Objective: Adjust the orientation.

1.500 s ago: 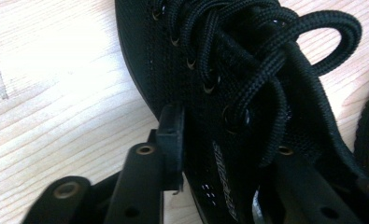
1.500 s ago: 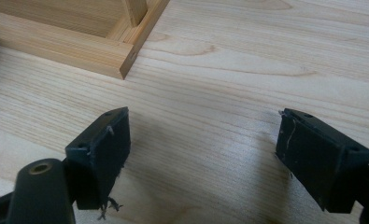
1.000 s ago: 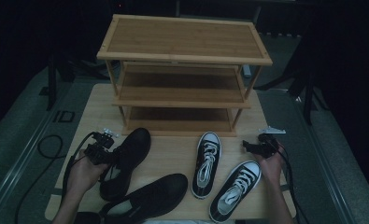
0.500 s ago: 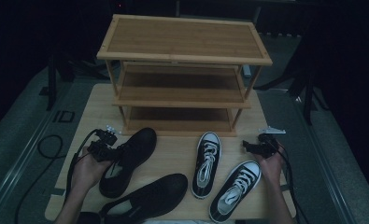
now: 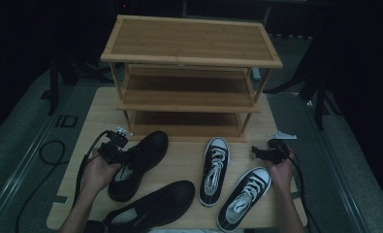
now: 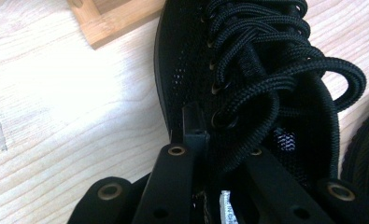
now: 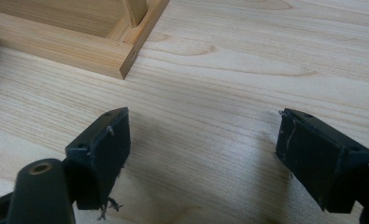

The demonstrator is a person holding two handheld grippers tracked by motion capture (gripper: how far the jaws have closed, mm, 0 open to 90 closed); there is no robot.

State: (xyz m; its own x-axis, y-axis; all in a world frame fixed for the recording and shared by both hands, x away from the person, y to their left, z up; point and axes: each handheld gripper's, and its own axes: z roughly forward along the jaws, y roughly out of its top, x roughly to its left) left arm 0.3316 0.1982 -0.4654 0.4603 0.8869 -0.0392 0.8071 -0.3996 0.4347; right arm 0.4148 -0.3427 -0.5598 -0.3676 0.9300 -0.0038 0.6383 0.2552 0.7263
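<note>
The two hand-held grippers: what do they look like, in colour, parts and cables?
Both are black. The left hand-held gripper and the right hand-held gripper each carry a pale grey three-cornered plate on top and trail a black cable. In the right gripper view, the pads are flat, black, rectangular and frayed at the edges; brass-coloured rivets sit in the jaw arms. Forearms are bare, no sleeves visible.

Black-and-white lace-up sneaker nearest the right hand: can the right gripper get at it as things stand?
Probably yes. The right gripper is open, nothing between its jaws, above bare light wooden table. The black-and-white lace-up sneaker lies just below it in the high view, nothing between them. The wooden three-tier shoe rack stands off to the side.
</note>
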